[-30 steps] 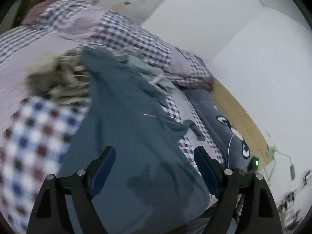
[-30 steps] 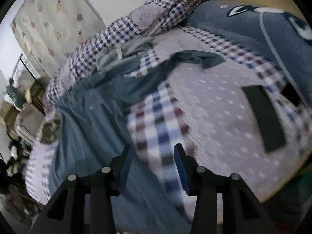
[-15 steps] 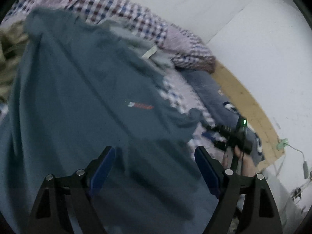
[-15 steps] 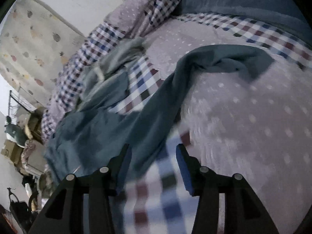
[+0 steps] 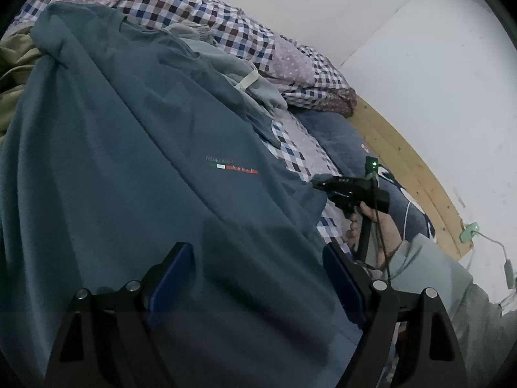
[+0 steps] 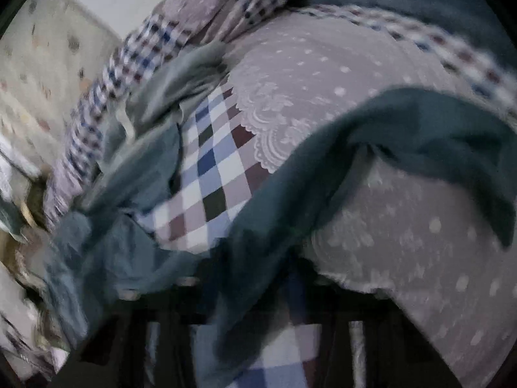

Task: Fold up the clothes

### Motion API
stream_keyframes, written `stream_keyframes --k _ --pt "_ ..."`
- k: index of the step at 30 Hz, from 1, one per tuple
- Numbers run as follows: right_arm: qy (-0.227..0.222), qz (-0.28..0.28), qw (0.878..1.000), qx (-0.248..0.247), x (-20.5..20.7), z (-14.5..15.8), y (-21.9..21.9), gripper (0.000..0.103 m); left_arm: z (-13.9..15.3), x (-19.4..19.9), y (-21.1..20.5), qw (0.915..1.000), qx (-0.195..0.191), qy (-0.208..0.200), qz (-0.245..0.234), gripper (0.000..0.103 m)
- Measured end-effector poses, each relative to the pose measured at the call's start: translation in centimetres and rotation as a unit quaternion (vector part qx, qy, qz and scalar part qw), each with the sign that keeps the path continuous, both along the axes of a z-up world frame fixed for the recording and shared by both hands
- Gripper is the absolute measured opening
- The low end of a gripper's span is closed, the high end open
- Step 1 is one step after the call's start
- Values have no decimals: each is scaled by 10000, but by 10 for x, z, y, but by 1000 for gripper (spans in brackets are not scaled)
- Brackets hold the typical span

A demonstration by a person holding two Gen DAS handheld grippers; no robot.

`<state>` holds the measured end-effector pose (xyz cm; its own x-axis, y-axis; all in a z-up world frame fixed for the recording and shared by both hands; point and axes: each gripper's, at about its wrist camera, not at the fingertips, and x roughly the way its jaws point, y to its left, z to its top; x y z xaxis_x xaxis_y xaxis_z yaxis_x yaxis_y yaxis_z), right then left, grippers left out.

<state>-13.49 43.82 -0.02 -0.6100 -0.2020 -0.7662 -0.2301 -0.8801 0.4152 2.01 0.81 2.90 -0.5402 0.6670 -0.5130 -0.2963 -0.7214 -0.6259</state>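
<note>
The teal T-shirt (image 5: 135, 148) lies spread on the bed, its body running out ahead of the left gripper (image 5: 258, 278) and under both fingers. That gripper's jaws stand wide, the blue pads (image 5: 169, 278) apart over the cloth and pressing on nothing.

To the right of those jaws the right gripper (image 5: 323, 186) meets the shirt's side edge, held in a person's hand (image 5: 371, 223). In its own blurred view the jaws have just been closing, and a fold of the shirt (image 6: 258, 258) lies bunched between them, hiding the fingers. The gap appears narrow and the cloth gathered in it; I judge it a pinch on the edge, though the pads cannot be seen.

Risks, as judgement:
- A shallow bite may let the edge slip on lifting.
- The jaws may catch the checked bedspread (image 6: 210, 174) beneath and drag it along.
- With the left jaws idle, a one-sided pull may skew the shirt and spoil the fold line.
- The grey garment (image 5: 232, 71) beyond the collar may be pulled along.
</note>
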Motion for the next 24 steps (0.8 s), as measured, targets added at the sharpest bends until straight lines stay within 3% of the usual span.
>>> stream_keyframes --k 3,9,16,19,24 --pt "188 79 9993 318 -9 13 2 9 -1 -4 -3 10000 76 -13 31 87" --pt "707 -348 9952 585 -24 67 41 8 -2 -7 -3 9999 96 7 53 87" --pt "1008 -724 9869 1034 -35 118 76 8 0 -7 -4 9999 95 32 47 87" --pt "857 -703 9869 1173 -43 114 85 8 -1 -7 -3 10000 43 21 30 87" --pt "331 -622 9900 1220 -58 73 91 10 1 -7 -3 10000 3 19 10 87"
